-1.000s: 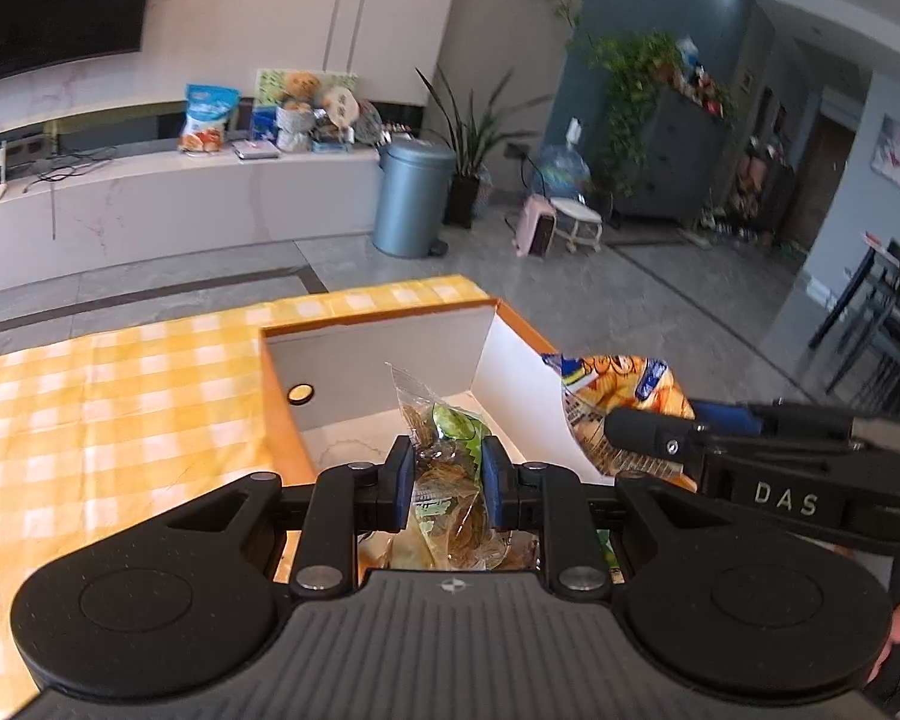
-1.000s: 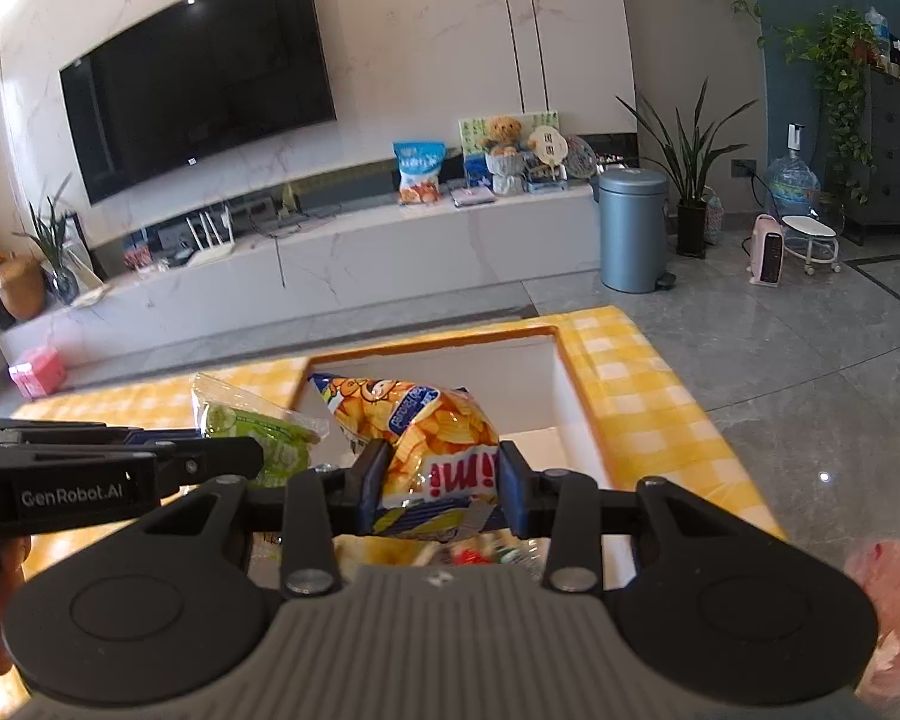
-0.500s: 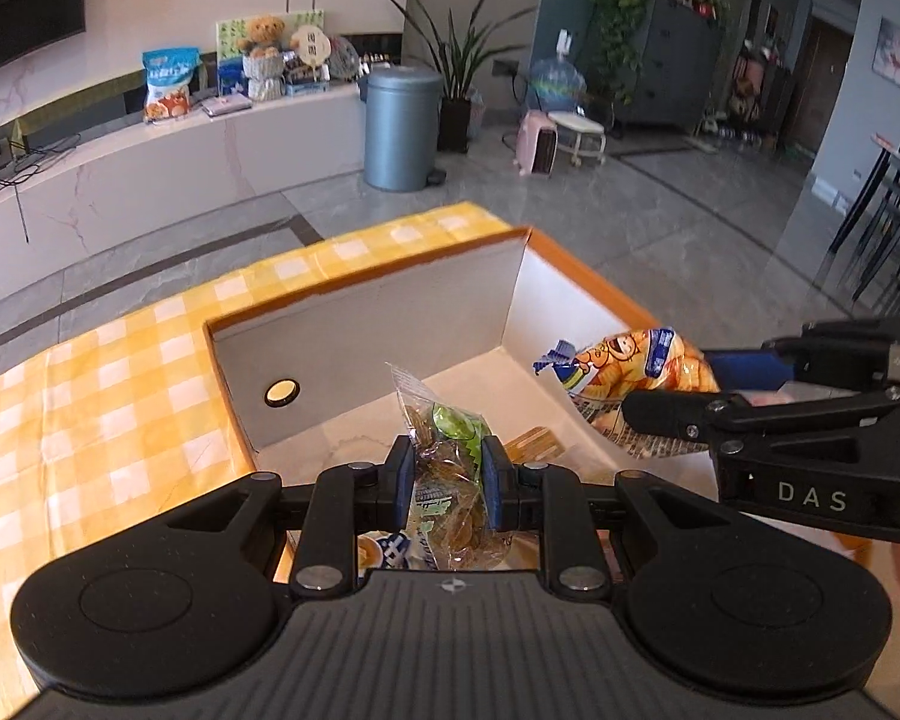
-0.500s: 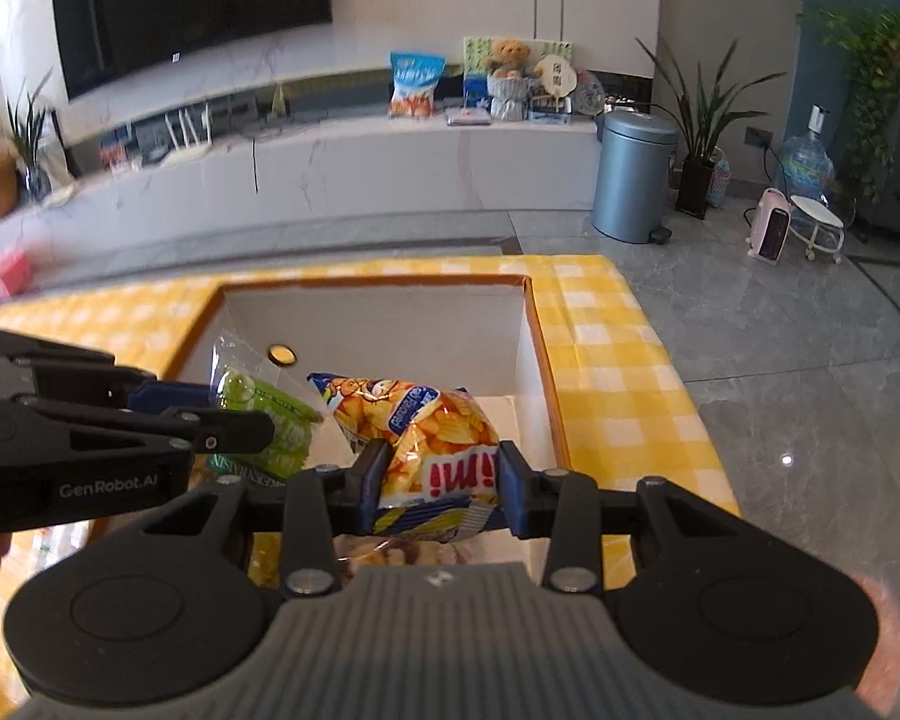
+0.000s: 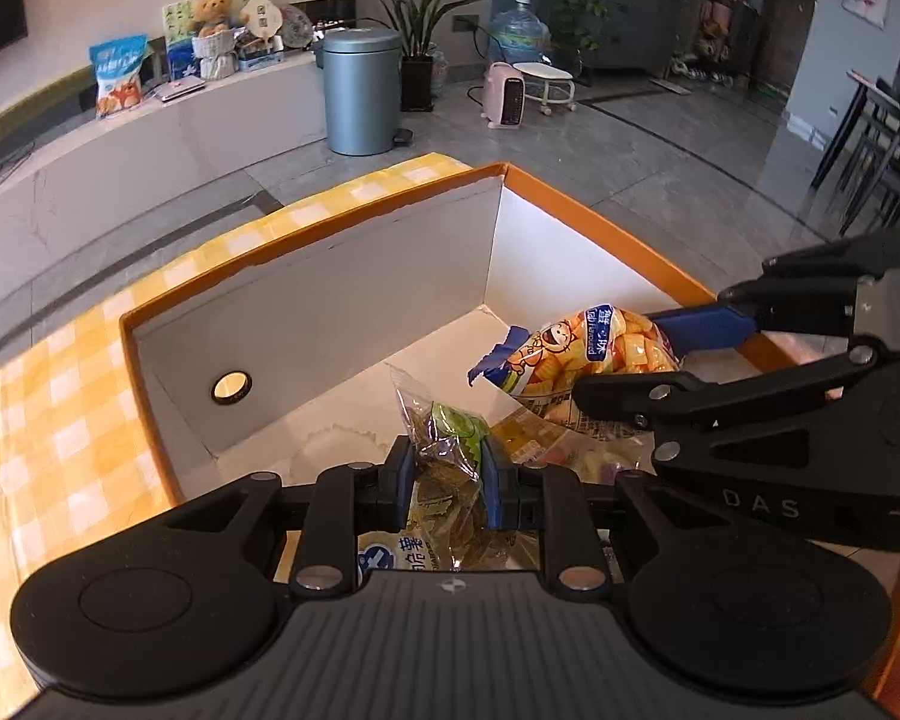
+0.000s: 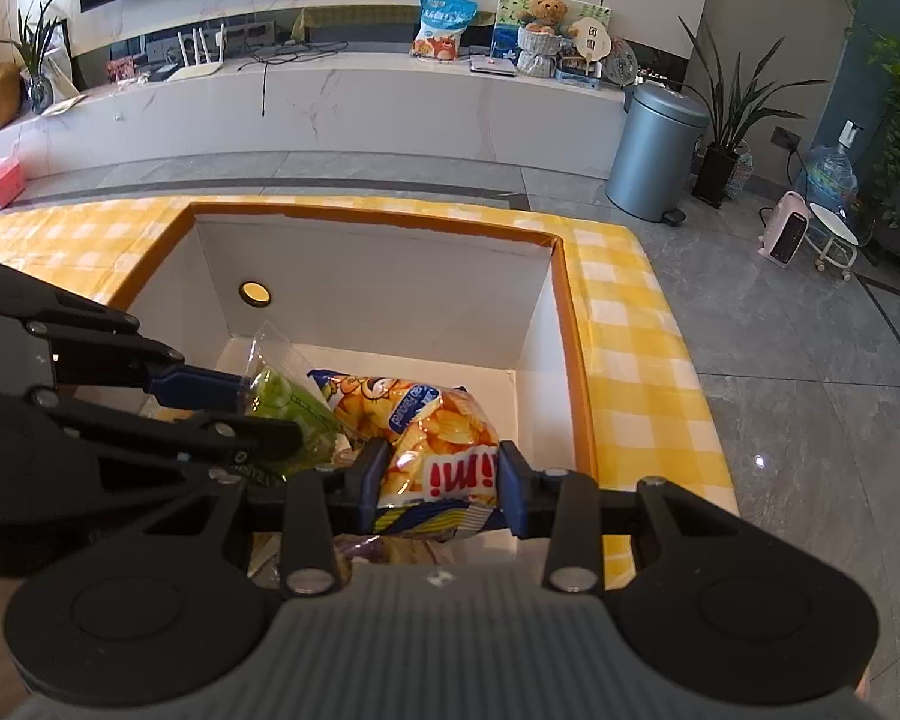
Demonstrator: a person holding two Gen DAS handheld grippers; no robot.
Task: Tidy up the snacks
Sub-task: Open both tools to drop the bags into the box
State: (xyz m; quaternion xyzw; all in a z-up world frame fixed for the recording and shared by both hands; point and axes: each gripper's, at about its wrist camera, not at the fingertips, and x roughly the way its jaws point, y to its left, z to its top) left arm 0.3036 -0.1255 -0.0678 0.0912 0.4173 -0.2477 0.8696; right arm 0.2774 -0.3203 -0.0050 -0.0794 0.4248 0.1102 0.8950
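Both tools loaded over the box (image 6: 561,276) at the tabletop's far right corner. Left tool (image 5: 448,477) clamped on green snack pack (image 5: 450,450), right tool (image 6: 439,483) on orange chip bag (image 6: 426,420). Held mid-bag, angled down, likely for dropping inside.

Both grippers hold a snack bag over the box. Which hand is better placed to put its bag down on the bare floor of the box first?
Left, probably. The left gripper holds the green snack bag beside the bare white floor of the orange-rimmed box, while the right gripper holds its orange chip bag above other packets.
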